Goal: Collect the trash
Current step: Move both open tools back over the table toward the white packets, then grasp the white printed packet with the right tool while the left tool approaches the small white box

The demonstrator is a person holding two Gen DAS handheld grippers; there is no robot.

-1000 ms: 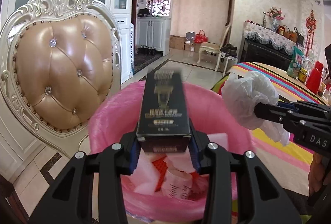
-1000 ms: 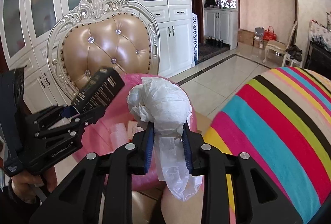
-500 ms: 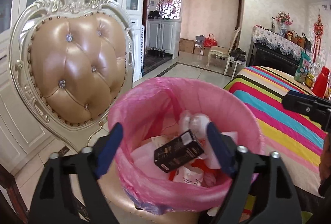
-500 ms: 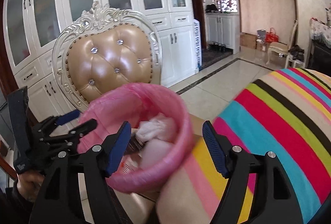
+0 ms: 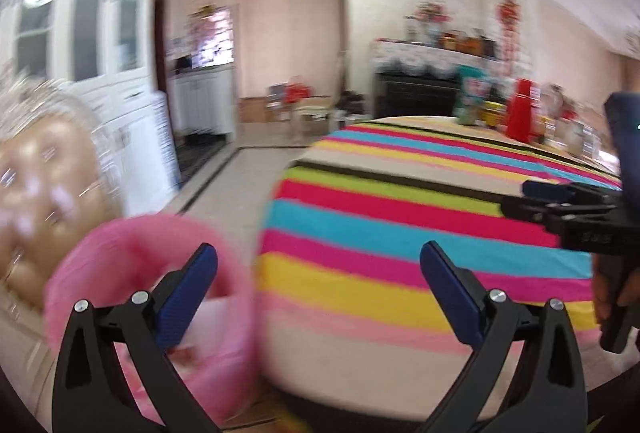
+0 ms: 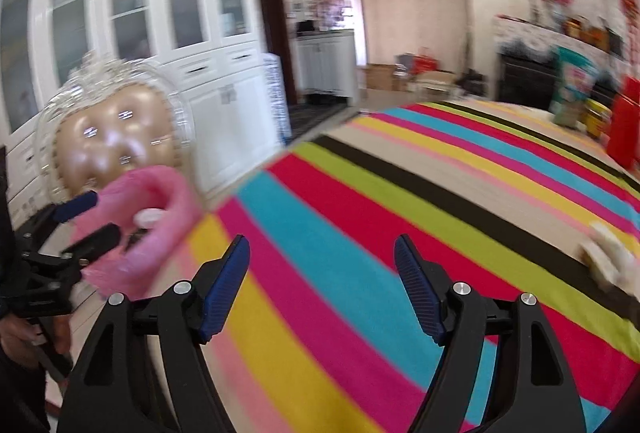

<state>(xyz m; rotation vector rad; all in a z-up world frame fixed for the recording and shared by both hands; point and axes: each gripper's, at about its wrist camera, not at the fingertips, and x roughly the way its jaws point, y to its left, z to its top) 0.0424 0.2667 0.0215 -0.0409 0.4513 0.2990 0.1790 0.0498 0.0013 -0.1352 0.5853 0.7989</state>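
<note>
The bin with the pink bag point(image 5: 120, 245) stands beside the striped table point(image 5: 400, 217), at the lower left of the left wrist view and blurred. In the right wrist view the pink bin point(image 6: 168, 193) shows white trash point(image 6: 148, 217) inside. My left gripper point(image 5: 318, 249) has its jaws opening wide with nothing between them, straddling the bin's right rim and the table edge. My right gripper point(image 6: 322, 239) is also opening and empty, over the striped tablecloth point(image 6: 400, 193). A pale crumpled piece point(image 6: 608, 257) lies on the cloth at the far right.
A tufted chair with a carved back point(image 6: 116, 137) stands behind the bin, with white cabinets behind it. A red flask point(image 5: 520, 113) and a snack bag point(image 6: 572, 89) stand at the table's far side. Tiled floor lies between the table and the cabinets.
The left gripper dropped the black box and the right dropped the white crumpled bag into the pink bin. Both jaws spread, and both grippers swung right from the bin towards the striped table.
</note>
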